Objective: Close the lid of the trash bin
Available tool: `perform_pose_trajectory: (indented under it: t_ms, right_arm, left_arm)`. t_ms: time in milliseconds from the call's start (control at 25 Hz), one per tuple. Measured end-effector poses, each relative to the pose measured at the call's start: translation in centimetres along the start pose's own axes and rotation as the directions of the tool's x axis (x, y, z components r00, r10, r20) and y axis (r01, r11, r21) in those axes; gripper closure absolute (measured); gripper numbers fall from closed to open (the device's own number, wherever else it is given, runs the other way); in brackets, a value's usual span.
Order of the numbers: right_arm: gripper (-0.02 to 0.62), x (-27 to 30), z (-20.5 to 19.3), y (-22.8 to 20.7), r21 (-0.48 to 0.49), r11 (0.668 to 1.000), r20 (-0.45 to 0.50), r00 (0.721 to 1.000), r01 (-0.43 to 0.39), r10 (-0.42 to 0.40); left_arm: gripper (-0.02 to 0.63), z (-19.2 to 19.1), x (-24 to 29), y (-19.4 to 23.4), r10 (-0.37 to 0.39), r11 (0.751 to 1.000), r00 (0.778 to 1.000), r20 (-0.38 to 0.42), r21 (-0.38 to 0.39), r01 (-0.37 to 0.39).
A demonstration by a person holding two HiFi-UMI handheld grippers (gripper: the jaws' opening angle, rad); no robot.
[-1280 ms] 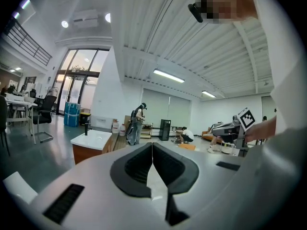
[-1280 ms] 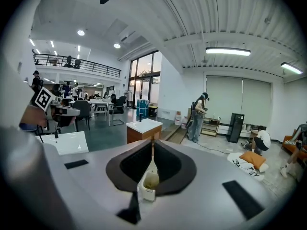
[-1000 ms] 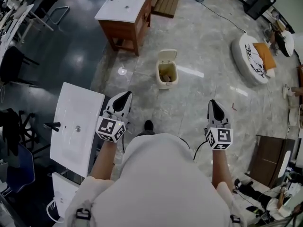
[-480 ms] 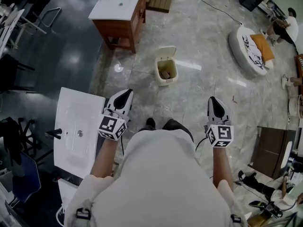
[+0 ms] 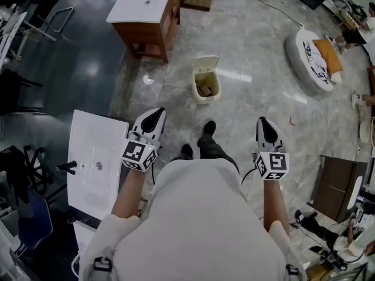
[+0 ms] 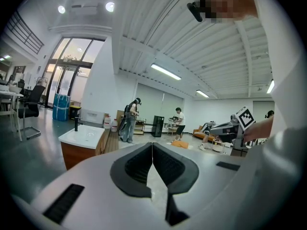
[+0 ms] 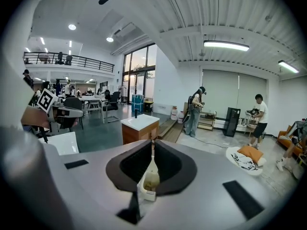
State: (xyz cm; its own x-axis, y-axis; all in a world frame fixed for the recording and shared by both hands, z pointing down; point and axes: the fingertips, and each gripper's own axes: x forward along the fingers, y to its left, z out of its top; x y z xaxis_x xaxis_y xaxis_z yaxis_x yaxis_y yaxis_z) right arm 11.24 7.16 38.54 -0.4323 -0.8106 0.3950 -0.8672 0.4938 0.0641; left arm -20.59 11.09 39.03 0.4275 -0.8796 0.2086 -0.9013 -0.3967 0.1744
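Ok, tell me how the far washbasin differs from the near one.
The far washbasin sits on a brown wooden cabinet beyond the trash bin. The near washbasin shows no wood and lies beside the left claw. Both have white rectangular tops.

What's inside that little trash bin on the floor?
The trash bin stands open, lid tipped back. Inside lies something brownish; what it is, I cannot tell. Whatever is under it is covered.
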Motion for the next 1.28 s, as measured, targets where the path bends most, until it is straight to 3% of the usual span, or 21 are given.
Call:
perform_pose_trajectory:
  t_ms: [720,1280]
  right_arm:
    - [0.56,10.9,0.1,-7.7,0.014,0.991,-0.044,0.99,-0.132,0.132]
    - [0.56,16.5,-2.6,-14.0,0.057,0.976,-0.09,0.973,-0.209,0.213]
  left_arm:
    - [0.588,0.9,12.4,0.2,0.048,0.999,0.996,-0.069,-0.004,-0.048]
    - [0.588,0.8,21.8,-1.2,0.057,0.998,0.988,-0.143,-0.012,-0.059]
